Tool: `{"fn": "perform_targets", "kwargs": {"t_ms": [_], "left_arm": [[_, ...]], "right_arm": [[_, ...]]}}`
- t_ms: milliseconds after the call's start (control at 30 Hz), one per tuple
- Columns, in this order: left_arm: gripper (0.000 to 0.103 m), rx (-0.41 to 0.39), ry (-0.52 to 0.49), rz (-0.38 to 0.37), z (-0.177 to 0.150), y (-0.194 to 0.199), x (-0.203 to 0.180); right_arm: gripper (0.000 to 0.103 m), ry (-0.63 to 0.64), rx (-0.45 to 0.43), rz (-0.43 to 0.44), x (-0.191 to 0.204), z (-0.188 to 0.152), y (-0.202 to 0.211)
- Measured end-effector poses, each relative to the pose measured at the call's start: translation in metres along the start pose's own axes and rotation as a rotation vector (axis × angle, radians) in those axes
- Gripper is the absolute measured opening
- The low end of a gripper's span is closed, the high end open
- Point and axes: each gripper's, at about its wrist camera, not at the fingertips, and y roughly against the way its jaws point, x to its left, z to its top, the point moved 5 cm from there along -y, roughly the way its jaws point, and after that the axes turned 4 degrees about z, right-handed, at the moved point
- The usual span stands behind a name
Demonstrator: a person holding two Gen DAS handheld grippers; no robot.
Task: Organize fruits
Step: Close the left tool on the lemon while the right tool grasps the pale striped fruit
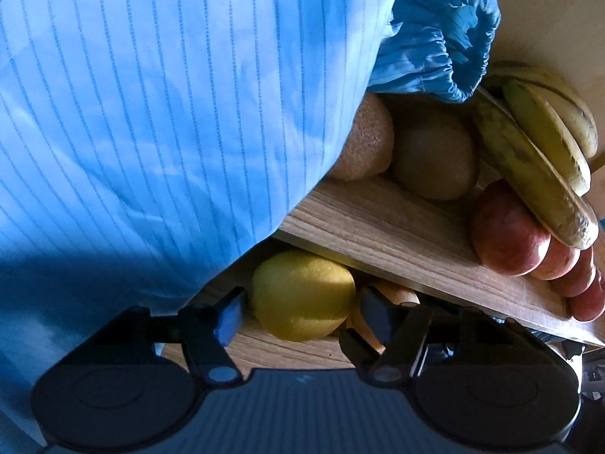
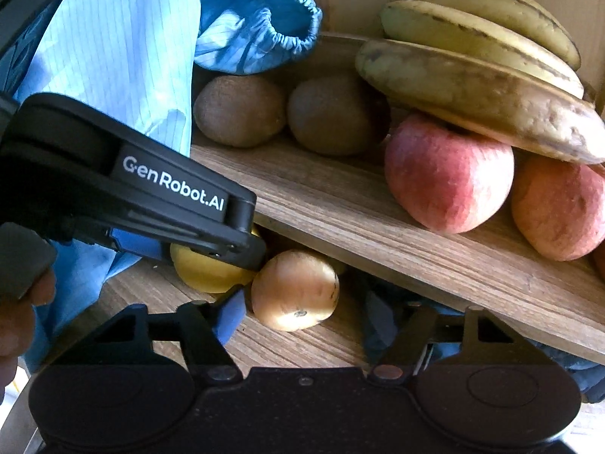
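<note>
A yellow round fruit [image 1: 302,295] lies on the lower wooden shelf [image 1: 272,352], under the upper board. My left gripper [image 1: 300,314] is shut on it, a blue pad close against each side. In the right wrist view a finger [image 2: 234,242] of that gripper lies over the same yellow fruit [image 2: 204,272]. Beside it sits a pale orange round fruit [image 2: 295,291], between the fingers of my right gripper [image 2: 304,319]. That gripper is open, with a clear gap at its right finger.
The upper shelf board [image 2: 340,204] carries two kiwis [image 2: 240,111], red apples [image 2: 448,174] and a bunch of bananas [image 2: 472,75] lying on the apples. A person's blue striped sleeve [image 2: 261,19] and garment [image 1: 151,113] fill the left. A hand [image 2: 15,314] shows at the far left.
</note>
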Motion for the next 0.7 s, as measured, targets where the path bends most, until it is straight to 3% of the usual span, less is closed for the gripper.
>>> {"fn": "perform_targets", "kwargs": {"t_ms": [267,700], "left_arm": [[0.066,-0.003,0.003,0.003,0.000,-0.002,0.001],[0.064,-0.011,-0.002,-0.018,-0.011,0.001,0.006]], "right_arm": [[0.054,0.014,-0.003,0.020,0.003,-0.008,-0.002],[0.053,-0.005,-0.008,0.001,-0.003,-0.015,0.011]]}}
